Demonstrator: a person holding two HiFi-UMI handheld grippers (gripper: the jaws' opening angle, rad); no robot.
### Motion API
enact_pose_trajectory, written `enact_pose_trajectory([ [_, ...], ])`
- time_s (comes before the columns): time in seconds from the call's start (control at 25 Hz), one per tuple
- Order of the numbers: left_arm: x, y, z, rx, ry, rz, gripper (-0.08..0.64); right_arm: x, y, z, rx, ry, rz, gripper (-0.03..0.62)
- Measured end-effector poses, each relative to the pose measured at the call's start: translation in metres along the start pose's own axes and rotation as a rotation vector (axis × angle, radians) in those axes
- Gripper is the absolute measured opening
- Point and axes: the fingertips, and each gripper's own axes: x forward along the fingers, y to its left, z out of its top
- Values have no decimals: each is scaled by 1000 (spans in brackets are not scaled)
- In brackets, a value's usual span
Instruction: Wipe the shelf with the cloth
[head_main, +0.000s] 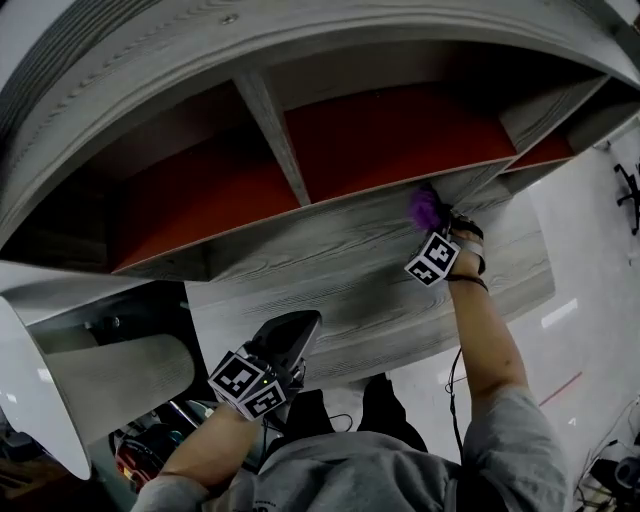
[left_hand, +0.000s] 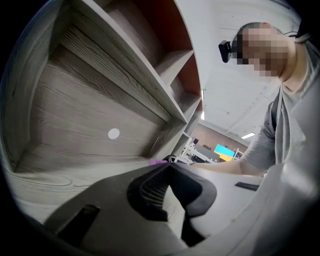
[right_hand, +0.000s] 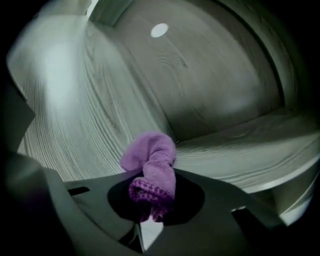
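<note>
While we hold the right gripper (head_main: 438, 226) up against the shelf (head_main: 350, 270), its jaws are clamped on the purple cloth (head_main: 426, 206). In the head view the cloth sits at the front edge of a grey wood-grain board, near the right end of the wide compartment with the red back panel (head_main: 400, 140). Our right forearm (head_main: 487, 335) reaches up to it from below.

In the right gripper view, the right gripper (right_hand: 152, 187) pinches the cloth (right_hand: 150, 162) in a bunched roll. The free end pushes forward onto the shelf (right_hand: 95, 100), close to the seam where the flat board meets an upright panel. We cannot tell how firmly it presses there. A small white round dot (right_hand: 159, 30) shows on the upright panel, well apart from the cloth.

Our left gripper (head_main: 298, 328) hangs low, well below the right one and close to our body, in front of the lower grey panel. In the left gripper view, the left gripper (left_hand: 169, 167) has its jaws brought together at the tips, with nothing between them. It looks along the shelf (left_hand: 90, 95), where another white dot (left_hand: 114, 133) marks the wood. A sliver of the cloth (left_hand: 158, 161) shows just past the jaw tips, far off.
</note>
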Motion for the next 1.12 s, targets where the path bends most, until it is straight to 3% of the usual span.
enact_pose_trajectory([
  [0.08, -6, 0, 7, -4, -40, 54, 18, -32, -23, 38, 203, -173, 32, 64],
  [0.16, -18, 0, 16, -16, -83, 111, 18, -82, -45, 101, 413, -436, 85, 64],
  [0.28, -46, -1, 29, -31, -137, 160, 18, -153, -43, 198, 662, -764, 263, 64],
  [0.36, -72, 1, 36, -37, -178, 204, 18, -191, -28, 270, 731, -925, 387, 64],
  [0.48, -117, 13, 39, -43, -222, 275, 18, -245, 1, 382, 742, -1117, 520, 64],
  [0.6, -159, 27, 36, -36, -222, 302, 18, -287, 28, 471, 747, -1234, 587, 66],
  [0.72, -191, 38, 31, -21, -202, 285, 18, -308, 40, 525, 812, -1290, 614, 66],
  [0.92, -230, 60, 41, 1, -221, 251, 18, -305, 35, 538, 937, -1301, 638, 64],
  [1.12, -233, 90, 59, 32, -226, 305, 18, -297, 9, 517, 1019, -1322, 640, 63],
])
